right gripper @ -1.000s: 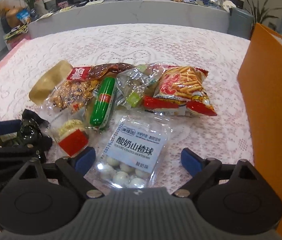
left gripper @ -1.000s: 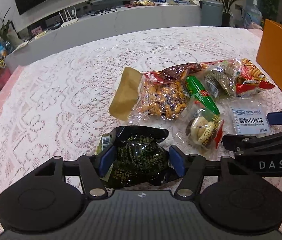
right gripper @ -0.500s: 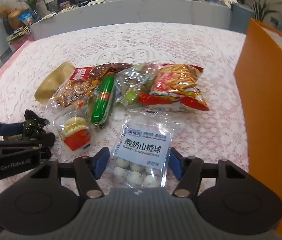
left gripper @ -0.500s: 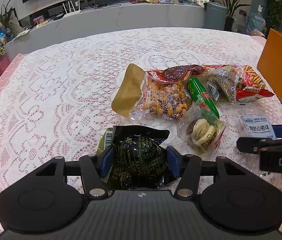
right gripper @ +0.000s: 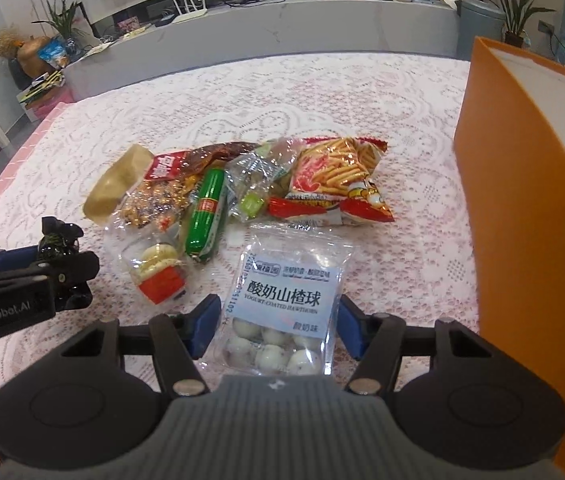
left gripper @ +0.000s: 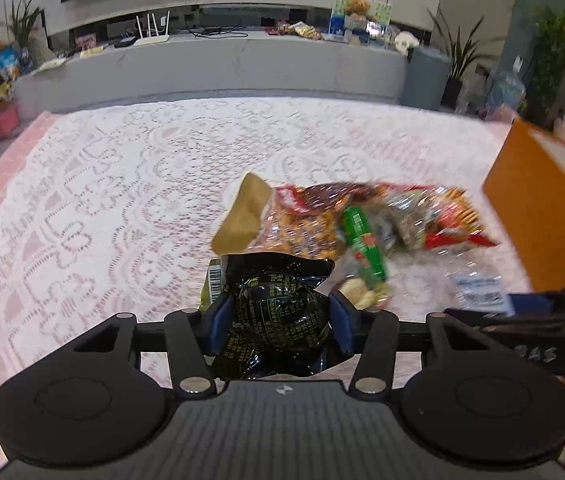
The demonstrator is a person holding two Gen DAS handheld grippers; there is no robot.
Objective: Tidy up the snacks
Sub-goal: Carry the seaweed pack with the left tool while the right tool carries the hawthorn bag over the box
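A: What is the left gripper (left gripper: 278, 322) doing?

B: Its jaws are closing, and both blue pads squeeze a shiny black snack bag (left gripper: 278, 312).

A: And the right gripper (right gripper: 274, 326)?

B: It pinches a clear bag of white yogurt balls (right gripper: 282, 308).

A: Where are the other snacks?

B: In a pile (right gripper: 242, 184) on the lace tablecloth (right gripper: 242, 92), just past both grippers. An orange box (right gripper: 522, 200) stands to the right.

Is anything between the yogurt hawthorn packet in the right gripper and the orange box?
Nothing visible. The yogurt hawthorn packet sits between the right gripper's fingers, and only bare lace tablecloth lies between it and the orange box to its right.
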